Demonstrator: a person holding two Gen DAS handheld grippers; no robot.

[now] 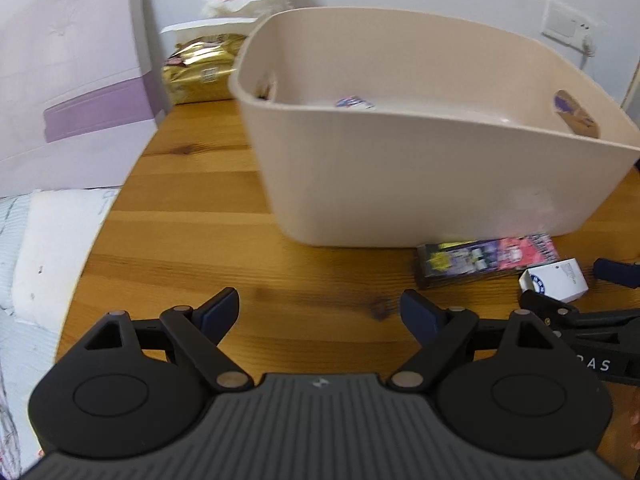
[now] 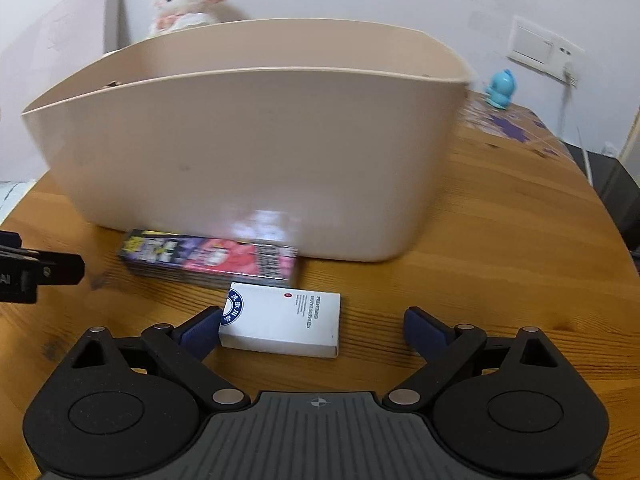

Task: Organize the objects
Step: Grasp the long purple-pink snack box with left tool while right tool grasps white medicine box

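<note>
White box (image 2: 282, 322), blue round logo.

The left black two-finger gripper with blue pads (image 1: 319, 312) was held low and level, its jaws spread wide with nothing between them. The right black two-finger gripper with blue pads (image 2: 316, 326) was likewise spread wide, its left pad (image 2: 202, 326) touching a small white box (image 2: 282, 322) lying between the fingers.

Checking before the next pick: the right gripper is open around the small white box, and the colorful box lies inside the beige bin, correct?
Not quite. In the right wrist view the colorful box lies on the table, against the beige bin, not inside. The right gripper is indeed open around the small white box.
</note>
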